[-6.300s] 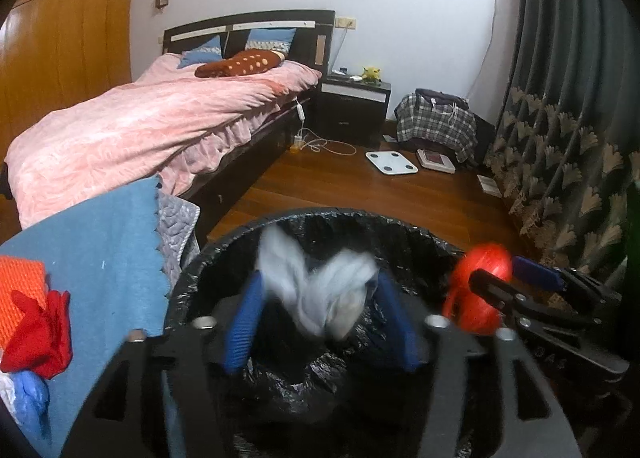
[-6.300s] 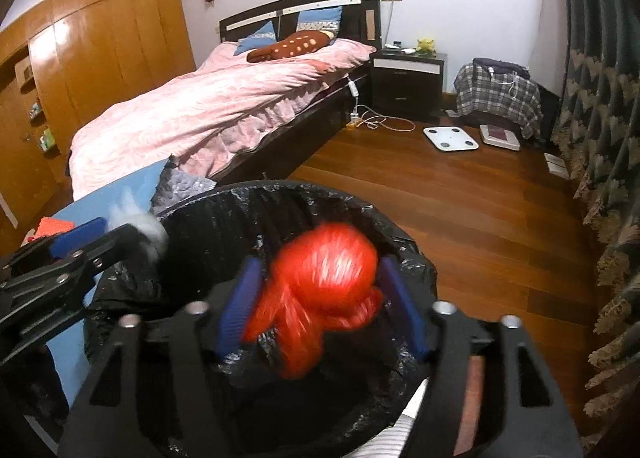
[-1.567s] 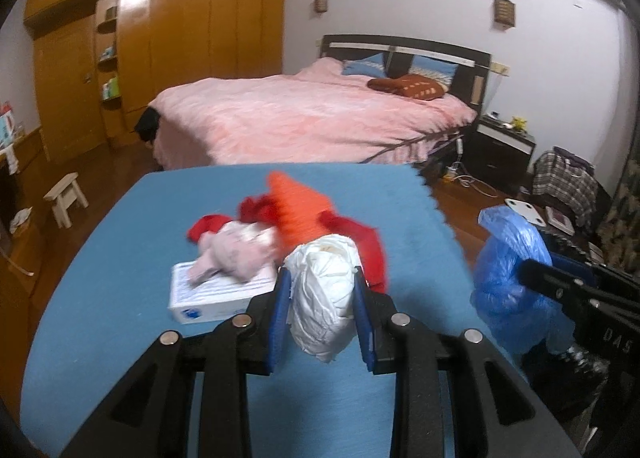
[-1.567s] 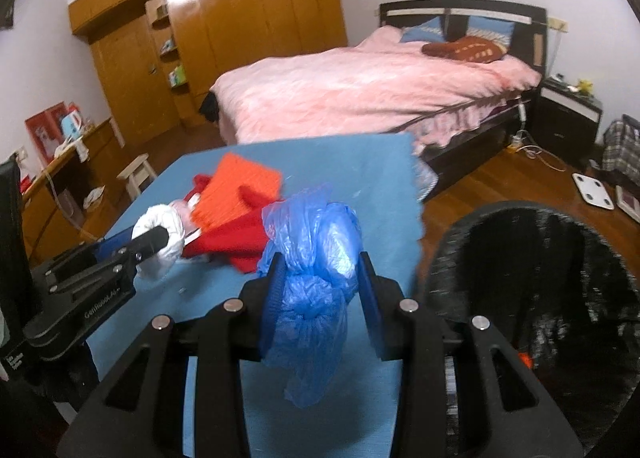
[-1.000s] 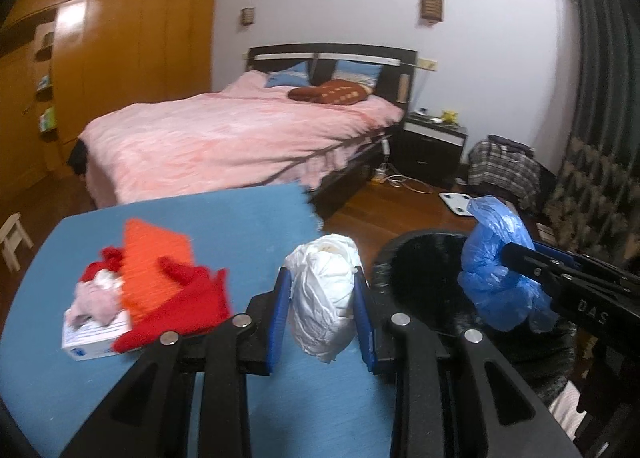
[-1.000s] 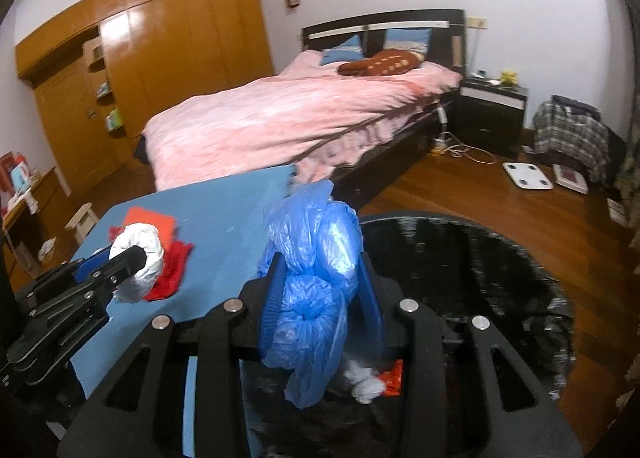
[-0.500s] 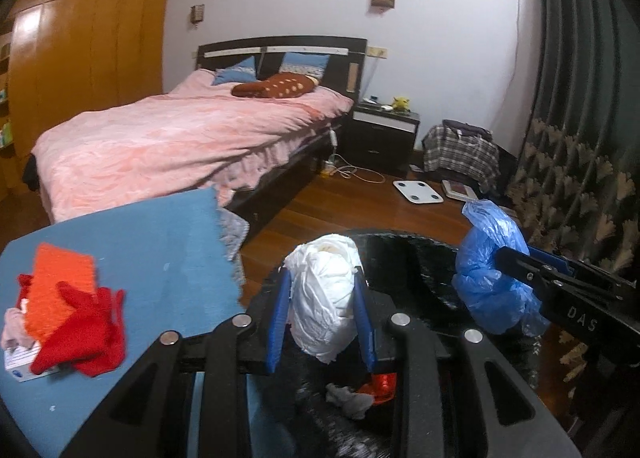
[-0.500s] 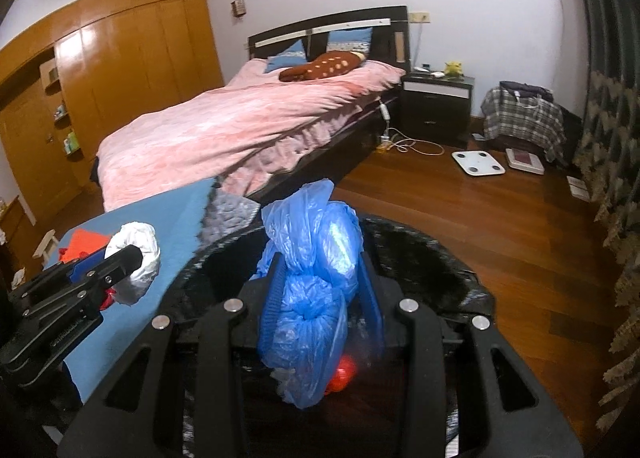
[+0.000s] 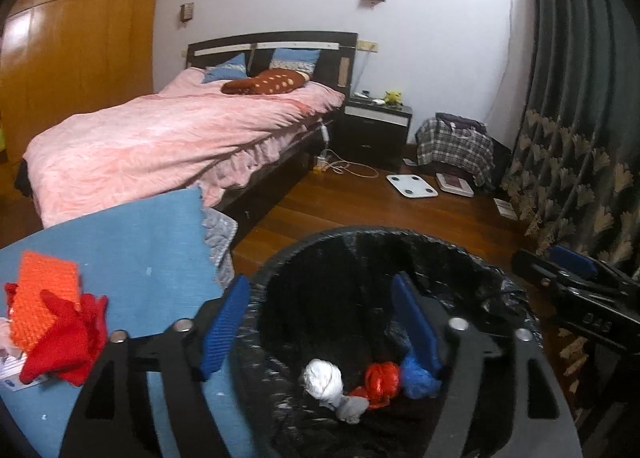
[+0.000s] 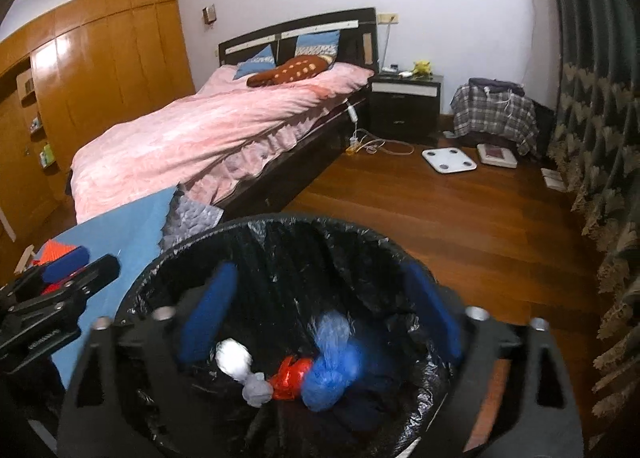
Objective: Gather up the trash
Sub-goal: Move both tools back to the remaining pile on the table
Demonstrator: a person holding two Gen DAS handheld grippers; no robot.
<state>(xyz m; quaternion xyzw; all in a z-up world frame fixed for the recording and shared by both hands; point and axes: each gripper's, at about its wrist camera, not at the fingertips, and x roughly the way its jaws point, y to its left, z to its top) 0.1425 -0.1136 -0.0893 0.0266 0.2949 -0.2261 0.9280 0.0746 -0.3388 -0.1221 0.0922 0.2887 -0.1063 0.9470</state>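
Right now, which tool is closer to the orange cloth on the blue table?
The left tool. It hangs at the bin's rim beside the table, near the orange cloth. The right tool is over the bin, farther away.

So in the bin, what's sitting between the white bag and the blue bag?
A red bag and a small grey wad lie between the white bag and the blue bag at the bottom of the bin; both wrist views show it.
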